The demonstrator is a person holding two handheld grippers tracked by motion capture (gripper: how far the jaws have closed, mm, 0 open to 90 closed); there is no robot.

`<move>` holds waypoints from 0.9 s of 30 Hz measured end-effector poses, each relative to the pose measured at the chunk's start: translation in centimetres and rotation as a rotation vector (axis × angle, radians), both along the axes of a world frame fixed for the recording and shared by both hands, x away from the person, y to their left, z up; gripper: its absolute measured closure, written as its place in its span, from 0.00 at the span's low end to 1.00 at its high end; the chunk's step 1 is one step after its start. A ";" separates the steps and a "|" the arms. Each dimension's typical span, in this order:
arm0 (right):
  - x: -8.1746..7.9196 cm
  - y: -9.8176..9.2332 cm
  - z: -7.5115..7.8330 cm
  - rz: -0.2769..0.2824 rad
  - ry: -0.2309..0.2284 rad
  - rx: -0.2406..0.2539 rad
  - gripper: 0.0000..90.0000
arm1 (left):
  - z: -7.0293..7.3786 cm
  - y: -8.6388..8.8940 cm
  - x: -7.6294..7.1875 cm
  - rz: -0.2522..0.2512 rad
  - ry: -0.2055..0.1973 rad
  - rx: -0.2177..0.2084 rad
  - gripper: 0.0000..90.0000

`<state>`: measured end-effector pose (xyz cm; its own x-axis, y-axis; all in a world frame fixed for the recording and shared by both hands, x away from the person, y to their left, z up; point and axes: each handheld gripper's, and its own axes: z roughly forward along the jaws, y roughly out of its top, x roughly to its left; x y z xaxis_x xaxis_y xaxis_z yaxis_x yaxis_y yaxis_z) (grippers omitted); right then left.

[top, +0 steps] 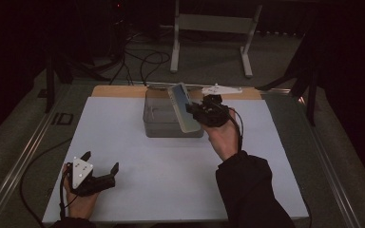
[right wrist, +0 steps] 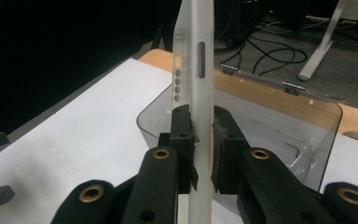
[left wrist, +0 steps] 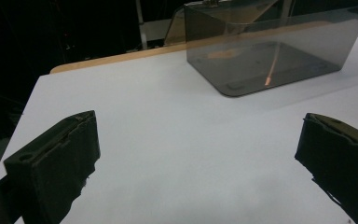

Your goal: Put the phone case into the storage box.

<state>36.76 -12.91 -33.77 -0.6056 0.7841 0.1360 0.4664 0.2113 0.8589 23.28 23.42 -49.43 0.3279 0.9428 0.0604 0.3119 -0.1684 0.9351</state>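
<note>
A pale phone [top: 181, 107] in a clear case is clamped edge-on in my right gripper [top: 195, 112], tilted over the right end of a clear grey box [top: 161, 128]. In the right gripper view the phone [right wrist: 198, 60] stands upright between the pads of the right gripper [right wrist: 203, 128], with the open-topped box [right wrist: 270, 126] just beyond. My left gripper [top: 101, 160] rests at the near left of the white sheet, jaws wide apart and nothing between them. In the left gripper view the left gripper [left wrist: 200, 154] faces bare sheet, with the box [left wrist: 270, 51] farther off.
The white sheet [top: 171, 171] covers a wooden board [top: 119, 91]. The box's clear lid [top: 218, 89] lies folded back behind it. Past the table are floor cables [top: 147, 61] and a white stand [top: 214, 28]. Metal rails [top: 24, 156] run along the table's sides.
</note>
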 end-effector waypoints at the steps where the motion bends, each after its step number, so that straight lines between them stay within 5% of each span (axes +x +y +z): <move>1: 0.1 0.0 0.1 -0.001 0.001 0.001 0.90 | 0.0 0.0 0.0 -0.001 0.000 -0.001 0.00; 27: 2.2 -0.3 0.2 -0.056 0.011 -0.020 0.90 | 0.0 -0.2 0.0 -0.002 -0.003 0.014 0.00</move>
<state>38.95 -13.18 -33.61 -0.5595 0.8191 0.1267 0.4875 0.2016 0.8495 23.25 23.25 -49.47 0.3299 0.9411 0.0745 0.3091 -0.1823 0.9334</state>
